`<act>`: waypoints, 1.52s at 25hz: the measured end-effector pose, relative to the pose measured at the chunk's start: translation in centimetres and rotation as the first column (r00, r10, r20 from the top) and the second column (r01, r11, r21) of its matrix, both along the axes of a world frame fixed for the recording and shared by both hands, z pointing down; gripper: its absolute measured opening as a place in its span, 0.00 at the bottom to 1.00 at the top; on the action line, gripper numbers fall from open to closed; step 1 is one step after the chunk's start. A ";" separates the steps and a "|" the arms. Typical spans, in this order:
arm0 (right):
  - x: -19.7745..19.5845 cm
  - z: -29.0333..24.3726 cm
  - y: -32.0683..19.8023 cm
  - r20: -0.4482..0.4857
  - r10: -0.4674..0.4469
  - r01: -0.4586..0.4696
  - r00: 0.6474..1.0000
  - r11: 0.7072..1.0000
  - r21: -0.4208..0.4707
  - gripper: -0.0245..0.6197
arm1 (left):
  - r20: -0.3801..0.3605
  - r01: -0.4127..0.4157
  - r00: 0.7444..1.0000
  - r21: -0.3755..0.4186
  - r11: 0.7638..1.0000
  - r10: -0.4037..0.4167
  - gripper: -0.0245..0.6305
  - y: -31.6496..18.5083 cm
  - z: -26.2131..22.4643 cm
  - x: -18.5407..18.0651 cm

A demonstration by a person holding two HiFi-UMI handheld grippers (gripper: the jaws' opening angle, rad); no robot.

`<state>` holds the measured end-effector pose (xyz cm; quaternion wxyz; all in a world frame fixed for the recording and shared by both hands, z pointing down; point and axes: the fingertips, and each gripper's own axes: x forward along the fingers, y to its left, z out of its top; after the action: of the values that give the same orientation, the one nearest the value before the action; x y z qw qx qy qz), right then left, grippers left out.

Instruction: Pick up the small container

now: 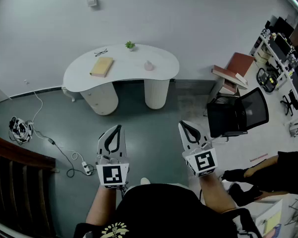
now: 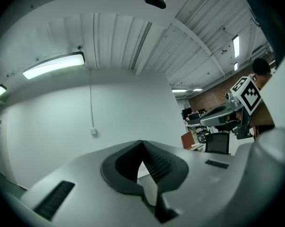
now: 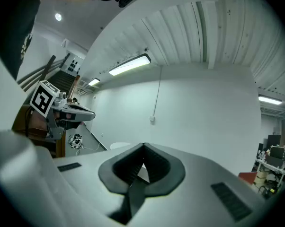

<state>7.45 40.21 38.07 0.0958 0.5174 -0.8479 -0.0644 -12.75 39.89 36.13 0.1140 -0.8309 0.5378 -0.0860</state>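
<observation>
You've got 2 grippers in frame: left gripper [image 1: 117, 129], right gripper [image 1: 183, 125]. 1 white table [image 1: 126, 69]. 4 items on its tabletop: 1 book [image 1: 101, 66] near the left edge, 1 pair of glasses [image 1: 100, 52] and 1 plant [image 1: 130, 45] at the back edge, 1 small container [image 1: 149, 65] towards the right edge. 1 black chair [image 1: 243, 114]. 1 power strip [image 1: 85, 168].

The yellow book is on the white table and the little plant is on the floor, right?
Not quite. The little plant stands on the white table too, near its far edge, not on the floor. The yellow book does lie on the table. The head view shows this.
</observation>
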 end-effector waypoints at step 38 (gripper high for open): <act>0.1 3.4 -11.0 0.046 -0.070 0.075 0.997 0.988 -0.132 0.43 | -0.168 0.014 0.986 0.023 1.000 -0.010 0.04 -10.7 0.6 -1.9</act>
<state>7.57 29.18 41.51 0.1104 0.4798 -0.8704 -0.0004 -14.64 29.15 36.71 0.0775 -0.8304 0.5517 -0.0098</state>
